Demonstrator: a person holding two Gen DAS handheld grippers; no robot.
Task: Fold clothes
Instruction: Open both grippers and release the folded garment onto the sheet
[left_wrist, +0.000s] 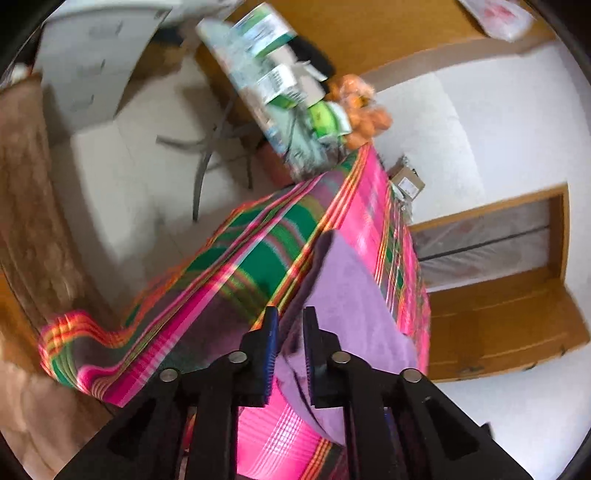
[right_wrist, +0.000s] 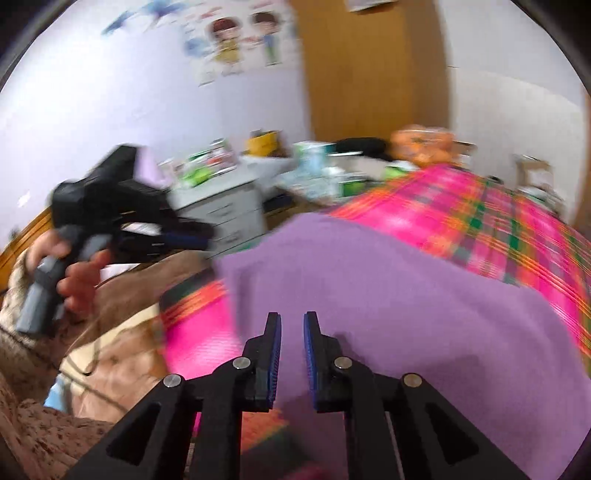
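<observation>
Mid-fold: left tongs (left_wrist: 290, 332) pinching purple garment (right_wrist: 388, 295) edge; right tongs (right_wrist: 291, 334) slightly spread, empty. Next: grasp opposite edge.

Both wrist cameras close over purple cloth (right_wrist: 388, 295), left tilted.

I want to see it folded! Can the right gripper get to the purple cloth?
Probably yes. The right gripper hovers open just above the purple cloth, which lies on the pink plaid blanket with nothing between. The left gripper is off to the side.
</observation>
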